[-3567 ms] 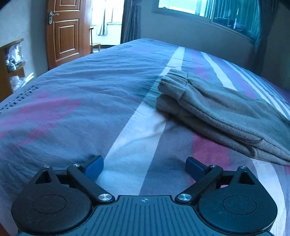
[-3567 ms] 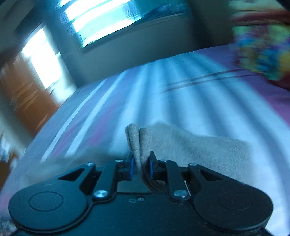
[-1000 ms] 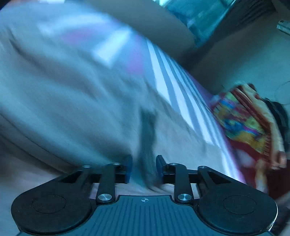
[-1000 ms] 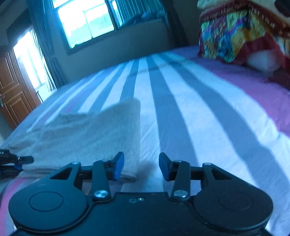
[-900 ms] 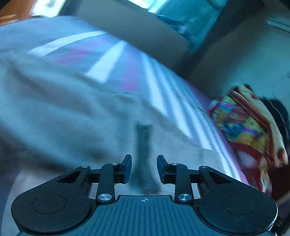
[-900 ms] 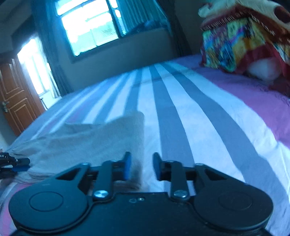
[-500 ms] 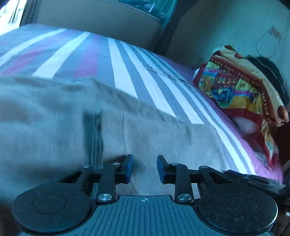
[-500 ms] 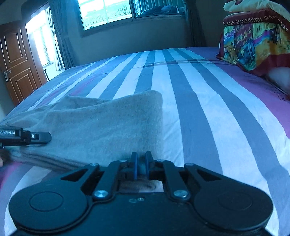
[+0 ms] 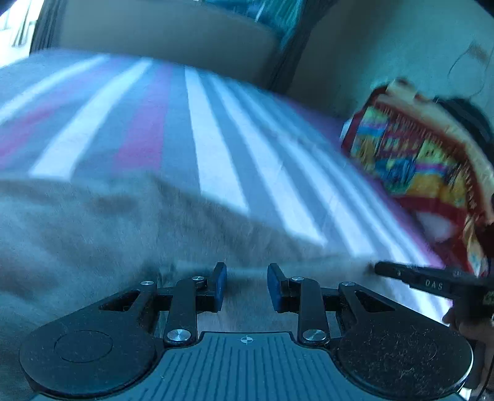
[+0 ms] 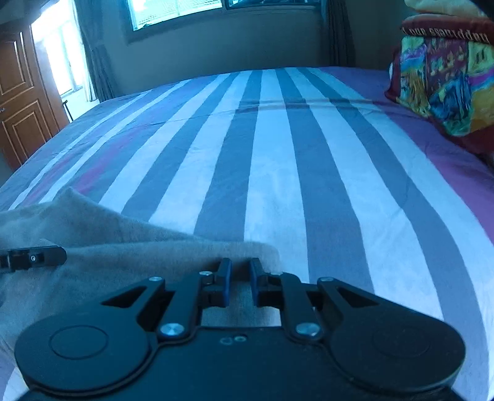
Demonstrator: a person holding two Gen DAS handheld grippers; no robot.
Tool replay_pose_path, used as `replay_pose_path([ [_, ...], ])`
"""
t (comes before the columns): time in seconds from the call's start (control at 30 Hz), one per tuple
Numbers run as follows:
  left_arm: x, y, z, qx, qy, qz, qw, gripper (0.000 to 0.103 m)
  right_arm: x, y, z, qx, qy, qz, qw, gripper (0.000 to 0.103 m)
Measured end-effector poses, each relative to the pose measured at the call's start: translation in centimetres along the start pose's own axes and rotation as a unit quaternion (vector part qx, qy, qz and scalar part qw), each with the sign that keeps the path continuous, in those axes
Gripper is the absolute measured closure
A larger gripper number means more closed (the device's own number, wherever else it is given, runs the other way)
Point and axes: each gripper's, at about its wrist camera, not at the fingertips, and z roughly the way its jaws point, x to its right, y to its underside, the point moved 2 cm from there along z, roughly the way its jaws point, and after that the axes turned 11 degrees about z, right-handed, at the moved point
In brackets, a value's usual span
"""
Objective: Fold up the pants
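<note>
The grey-beige pants (image 9: 92, 234) lie folded on the striped bed; they also show in the right wrist view (image 10: 117, 246). My left gripper (image 9: 246, 287) sits low over the pants' near edge, jaws partly open with cloth between and below them. My right gripper (image 10: 237, 282) is at the pants' right corner, jaws narrowly apart over the cloth. The right gripper's finger (image 9: 426, 280) shows at the right of the left wrist view. The left gripper's finger (image 10: 34, 257) shows at the left of the right wrist view.
The striped bedsheet (image 10: 278, 154) stretches ahead to the far wall and window (image 10: 176, 12). A colourful pillow pile (image 10: 444, 80) sits at the right; it also shows in the left wrist view (image 9: 416, 160). A wooden door (image 10: 21, 101) is at the far left.
My right gripper's jaws were shut half a second ago and now stand slightly apart, and that view has moved forward along the pants' edge. The left view blurred and tilted slightly.
</note>
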Motion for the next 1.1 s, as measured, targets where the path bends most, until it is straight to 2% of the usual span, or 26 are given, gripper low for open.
replay_pose_path([
  [0.03,0.0,0.0,-0.8,0.01,-0.012,0.004,0.9999,0.073,0.0,0.0,-1.0,0.013,-0.003,0.004,1.0,0.088],
  [0.07,-0.3,0.1,-1.1,0.011,-0.022,0.003,0.9997,0.073,0.3,0.0,-2.1,0.031,-0.01,0.012,0.999,0.08],
  [0.13,-0.8,0.9,0.0,-0.02,-0.039,0.002,0.999,0.073,0.8,0.2,-3.4,0.055,-0.016,0.022,0.998,0.077],
  [0.17,-0.9,1.3,0.3,-0.021,-0.043,0.006,0.9988,0.073,1.0,0.6,-2.9,0.05,-0.01,0.022,0.998,0.076],
  [0.23,-0.3,1.4,0.3,-0.023,-0.057,0.024,0.9978,0.073,1.6,1.8,-0.1,-0.017,0.012,0.021,1.0,0.075],
  [0.37,1.4,1.2,-1.3,-0.033,-0.076,0.04,0.9958,0.073,1.7,2.9,-1.7,-0.01,0.004,0.031,0.999,0.075],
  [0.47,2.4,2.0,-2.8,-0.027,-0.077,0.053,0.9953,0.073,1.8,3.4,-4.4,0.01,-0.008,0.04,0.999,0.075],
  [0.57,2.6,3.6,-3.0,-0.046,-0.088,0.061,0.9932,0.073,1.9,3.9,-6.0,0.019,-0.017,0.047,0.999,0.074],
  [0.63,2.7,4.3,-3.1,-0.04,-0.093,0.067,0.9926,0.073,2.0,4.4,-5.6,0.004,-0.009,0.041,0.999,0.074],
  [0.7,2.9,4.3,-3.4,-0.042,-0.096,0.07,0.9921,0.073,2.2,5.3,-4.2,-0.031,0.002,0.037,0.999,0.074],
  [0.8,3.1,4.0,-4.5,-0.041,-0.095,0.065,0.9925,0.073,2.1,5.2,-5.2,-0.024,0.002,0.04,0.999,0.073],
  [0.9,3.5,4.5,-5.8,-0.025,-0.091,0.07,0.9931,0.073,1.6,5.1,-7.1,0.005,-0.008,0.042,0.999,0.072],
  [0.97,3.6,5.7,-5.3,-0.047,-0.096,0.084,0.9907,0.073,1.5,5.5,-8.1,0.021,-0.019,0.044,0.999,0.071],
  [1.03,4.0,6.6,-5.4,-0.039,-0.103,0.112,0.9876,0.073,1.5,6.5,-7.4,0.0,-0.016,0.033,0.999,0.065],
  [1.07,4.2,6.7,-5.5,-0.039,-0.108,0.121,0.986,0.073,1.5,7.2,-6.2,-0.032,0.001,0.022,0.999,0.063],
  [1.1,4.4,6.7,-5.8,-0.041,-0.112,0.128,0.9847,0.073,1.7,7.6,-5.7,-0.035,0.001,0.019,0.999,0.063],
])
